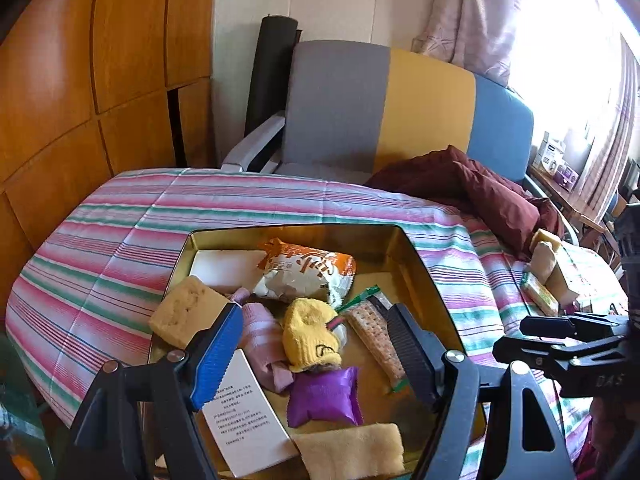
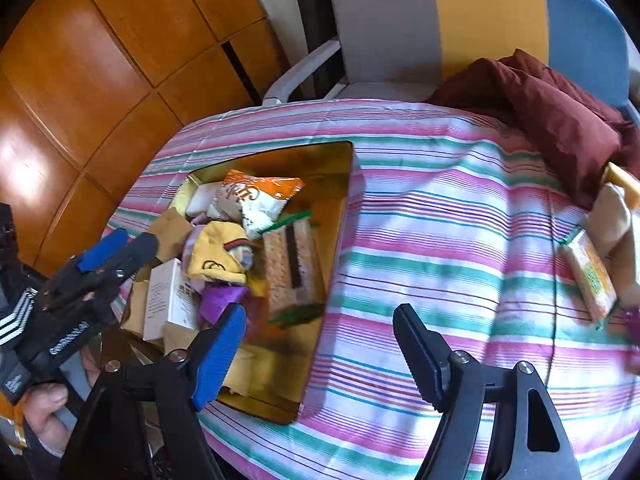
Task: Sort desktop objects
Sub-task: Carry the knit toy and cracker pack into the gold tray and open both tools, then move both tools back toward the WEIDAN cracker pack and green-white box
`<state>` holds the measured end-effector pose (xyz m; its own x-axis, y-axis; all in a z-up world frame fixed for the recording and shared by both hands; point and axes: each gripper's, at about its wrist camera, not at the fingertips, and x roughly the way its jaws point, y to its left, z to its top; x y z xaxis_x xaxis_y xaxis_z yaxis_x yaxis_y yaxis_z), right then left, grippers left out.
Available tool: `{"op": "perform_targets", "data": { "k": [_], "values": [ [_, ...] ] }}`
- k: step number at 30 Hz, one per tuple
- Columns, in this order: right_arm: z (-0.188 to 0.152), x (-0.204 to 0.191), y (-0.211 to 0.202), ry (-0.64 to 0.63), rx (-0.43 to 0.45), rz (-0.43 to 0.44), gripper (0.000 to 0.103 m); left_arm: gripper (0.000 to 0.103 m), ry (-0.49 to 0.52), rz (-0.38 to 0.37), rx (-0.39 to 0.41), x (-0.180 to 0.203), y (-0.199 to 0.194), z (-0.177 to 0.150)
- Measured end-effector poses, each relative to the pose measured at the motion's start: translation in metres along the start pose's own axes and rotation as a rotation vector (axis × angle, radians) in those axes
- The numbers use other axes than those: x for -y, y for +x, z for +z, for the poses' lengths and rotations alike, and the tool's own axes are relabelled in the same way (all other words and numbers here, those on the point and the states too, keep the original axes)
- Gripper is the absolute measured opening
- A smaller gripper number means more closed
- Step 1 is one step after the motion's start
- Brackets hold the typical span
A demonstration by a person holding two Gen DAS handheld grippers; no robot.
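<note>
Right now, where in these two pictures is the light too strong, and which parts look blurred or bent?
Left wrist view: the window is blown out white; the cabinet bows from fisheye. Right wrist view: glare spot on the cabinet; the yellow packet at the right edge is smeared; the striped cloth lines curve.

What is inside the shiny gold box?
The gold metal box holds an orange-and-white snack bag, yellow knitted sock, purple satin pouch, cracker pack and white paper card. Whatever lies beneath the pile is covered.
</note>
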<state>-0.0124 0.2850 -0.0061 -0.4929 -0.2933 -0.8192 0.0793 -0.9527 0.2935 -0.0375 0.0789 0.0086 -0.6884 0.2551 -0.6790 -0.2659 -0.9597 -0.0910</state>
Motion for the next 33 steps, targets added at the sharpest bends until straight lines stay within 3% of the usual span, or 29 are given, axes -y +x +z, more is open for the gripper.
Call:
{"op": "perform_targets", "data": {
  "k": [13,15,19,33],
  "values": [
    [-0.012,0.04,-0.017,0.054,-0.001,-0.057,0.08,0.076,0.053,-0.039,0.001,0.022,-0.013,-0.008],
    [-0.012,0.047,-0.02,0.059,-0.001,-0.074,0.087,0.076,0.063,-0.061,-0.005,0.027,-0.013,-0.009],
    [-0.013,0.066,-0.028,0.078,0.002,-0.11,0.088,0.075,0.08,-0.115,-0.021,0.037,-0.013,-0.012],
    [-0.013,0.172,-0.068,0.269,0.046,-0.25,0.089,0.075,0.156,-0.222,-0.081,0.083,-0.006,-0.022]
  ]
}}
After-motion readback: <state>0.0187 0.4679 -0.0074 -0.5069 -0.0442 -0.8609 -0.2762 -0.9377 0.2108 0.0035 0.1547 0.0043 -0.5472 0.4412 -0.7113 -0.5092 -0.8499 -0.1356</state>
